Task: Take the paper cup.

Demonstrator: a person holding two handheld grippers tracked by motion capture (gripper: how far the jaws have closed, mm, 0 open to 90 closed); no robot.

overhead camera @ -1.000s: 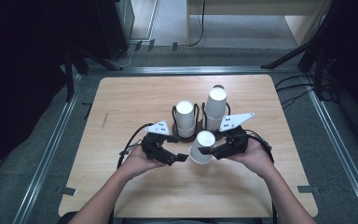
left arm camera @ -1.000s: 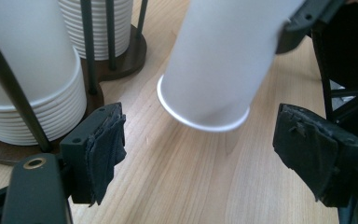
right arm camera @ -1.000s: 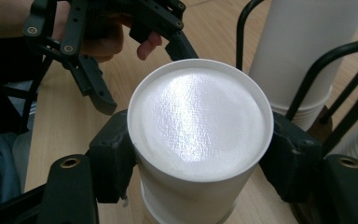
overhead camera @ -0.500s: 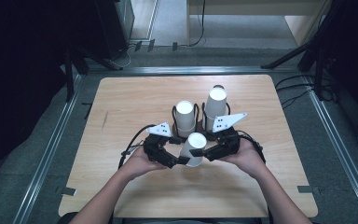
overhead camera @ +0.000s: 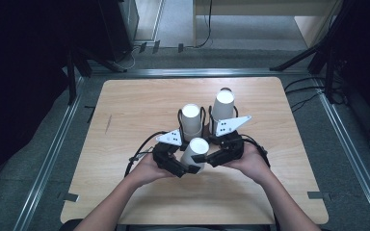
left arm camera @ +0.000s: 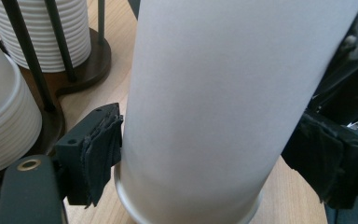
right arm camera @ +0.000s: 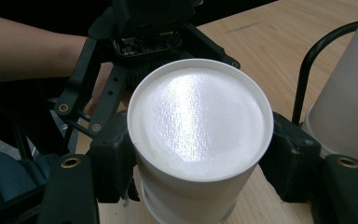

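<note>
An upturned white paper cup [overhead camera: 194,153] sits just below the middle of the high view, tilted, its closed bottom facing up, between the two grippers at the near part of the table [overhead camera: 125,101]. In the left gripper view the cup's wall [left arm camera: 214,112] fills the middle and its rolled rim shows at the lower edge. The left gripper [overhead camera: 180,169] holds it low, near the rim, its jaws closed against the wall on both sides. The right gripper [overhead camera: 203,157] comes in from the right of the high view; in the right gripper view its jaws clamp the cup [right arm camera: 198,140] just under the round bottom, one pad on each side.

Just above the cup in the high view stand two stacks of upturned white cups in dark wire holders on a brown base: the shorter stack [overhead camera: 191,121] at centre, the taller stack [overhead camera: 223,109] up and to the right. The person's forearms enter from the bottom edge.
</note>
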